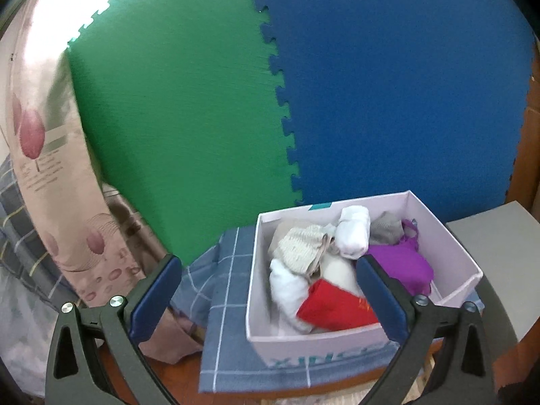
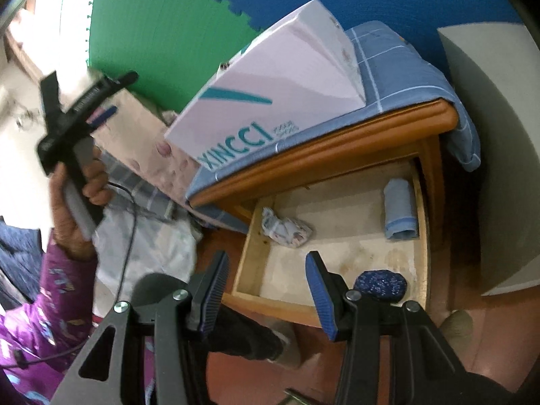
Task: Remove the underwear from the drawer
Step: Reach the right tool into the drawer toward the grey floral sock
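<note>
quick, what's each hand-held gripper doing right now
Left hand-held gripper: open, holding nothing, above the box.
Right hand-held gripper: open, empty, over the drawer.

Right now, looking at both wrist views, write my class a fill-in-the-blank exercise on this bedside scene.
1. The drawer of the wooden nightstand is pulled ____.
2. The rolled light-blue piece lies ____ the drawer.
3. The pink box stands on a ____ checked cloth.
4. Both the left gripper and right gripper are ____.

Missing words: open; inside; blue; open

glossy wooden drawer [image 2: 337, 260] unit, matt cardboard box [image 1: 337, 339], soft cloth underwear [image 2: 400, 209].
</note>
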`<state>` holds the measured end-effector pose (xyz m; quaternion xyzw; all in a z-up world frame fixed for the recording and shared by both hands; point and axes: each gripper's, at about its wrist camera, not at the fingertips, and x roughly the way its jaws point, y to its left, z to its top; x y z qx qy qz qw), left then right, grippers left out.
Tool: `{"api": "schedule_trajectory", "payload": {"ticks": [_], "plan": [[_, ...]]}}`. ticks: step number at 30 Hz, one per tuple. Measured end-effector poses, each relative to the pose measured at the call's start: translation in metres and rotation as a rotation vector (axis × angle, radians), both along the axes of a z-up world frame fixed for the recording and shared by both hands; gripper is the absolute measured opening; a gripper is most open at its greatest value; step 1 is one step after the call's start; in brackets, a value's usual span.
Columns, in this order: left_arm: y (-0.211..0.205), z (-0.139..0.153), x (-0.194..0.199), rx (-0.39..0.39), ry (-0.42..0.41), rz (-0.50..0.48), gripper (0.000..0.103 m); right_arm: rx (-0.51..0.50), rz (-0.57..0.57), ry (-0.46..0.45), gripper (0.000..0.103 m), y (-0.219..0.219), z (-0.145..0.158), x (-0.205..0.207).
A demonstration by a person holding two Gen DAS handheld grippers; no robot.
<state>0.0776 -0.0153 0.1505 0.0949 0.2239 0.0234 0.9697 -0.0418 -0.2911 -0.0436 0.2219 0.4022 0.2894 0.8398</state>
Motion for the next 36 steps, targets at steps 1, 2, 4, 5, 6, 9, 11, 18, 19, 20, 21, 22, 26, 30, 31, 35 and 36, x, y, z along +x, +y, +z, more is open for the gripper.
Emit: {"api": "schedule_trajectory", "payload": {"ticks": [1, 2, 4, 5, 6, 9, 11, 18, 19, 20, 21, 22, 26, 30, 31, 35, 36], "plan": [[0.001, -0.001, -0.003, 0.001, 0.002, 0.0, 0.103, -0.02, 0.006, 0.0, 0.048, 0.004, 0.0, 0.0], [0.003, -0.003, -0.009, 0.001, 0.002, 0.002, 0.103, -0.043, 0.014, -0.001, 0.048, 0.008, -0.001, 0.0], [0.008, -0.006, -0.018, -0.005, 0.011, 0.001, 0.103, -0.089, 0.034, 0.0, 0.048, 0.017, -0.003, 0.001], [0.011, -0.01, -0.022, -0.014, 0.023, 0.001, 0.103, -0.11, 0.044, 0.002, 0.048, 0.022, -0.004, 0.001], [0.014, -0.012, -0.025, -0.021, 0.034, -0.001, 0.103, -0.139, 0.057, 0.006, 0.048, 0.028, -0.006, 0.002], [0.027, -0.026, -0.038, -0.047, 0.065, 0.001, 0.103, -0.212, 0.092, 0.021, 0.048, 0.045, -0.013, 0.004], [0.035, -0.036, -0.043, -0.058, 0.082, 0.006, 0.103, -0.267, 0.14, 0.042, 0.048, 0.063, -0.022, 0.008], [0.09, -0.08, -0.063, -0.157, 0.121, 0.032, 0.103, -0.495, 0.311, 0.053, 0.048, 0.129, -0.048, 0.028], [0.101, -0.085, -0.066, -0.187, 0.122, 0.031, 0.103, -0.515, 0.335, 0.061, 0.048, 0.138, -0.054, 0.035], [0.109, -0.09, -0.068, -0.212, 0.121, 0.031, 0.103, -0.536, 0.353, 0.066, 0.048, 0.146, -0.059, 0.041], [0.121, -0.096, -0.071, -0.245, 0.115, 0.039, 0.103, -0.559, 0.37, 0.071, 0.048, 0.154, -0.065, 0.048], [0.126, -0.1, -0.072, -0.261, 0.114, 0.044, 0.103, -0.582, 0.393, 0.078, 0.048, 0.164, -0.071, 0.056], [0.147, -0.128, -0.073, -0.331, 0.148, 0.06, 0.103, -0.675, 0.472, 0.069, 0.048, 0.2, -0.092, 0.074], [0.15, -0.137, -0.067, -0.337, 0.18, 0.079, 0.103, -0.743, 0.547, 0.045, 0.048, 0.229, -0.106, 0.09], [0.151, -0.136, -0.067, -0.322, 0.165, 0.103, 0.103, -0.771, 0.558, 0.033, 0.048, 0.235, -0.11, 0.094], [0.161, -0.139, -0.067, -0.368, 0.164, 0.137, 0.103, -0.858, 0.599, -0.018, 0.048, 0.259, -0.127, 0.108], [0.164, -0.141, -0.065, -0.378, 0.174, 0.142, 0.103, -0.869, 0.604, -0.023, 0.048, 0.264, -0.131, 0.111]]}}
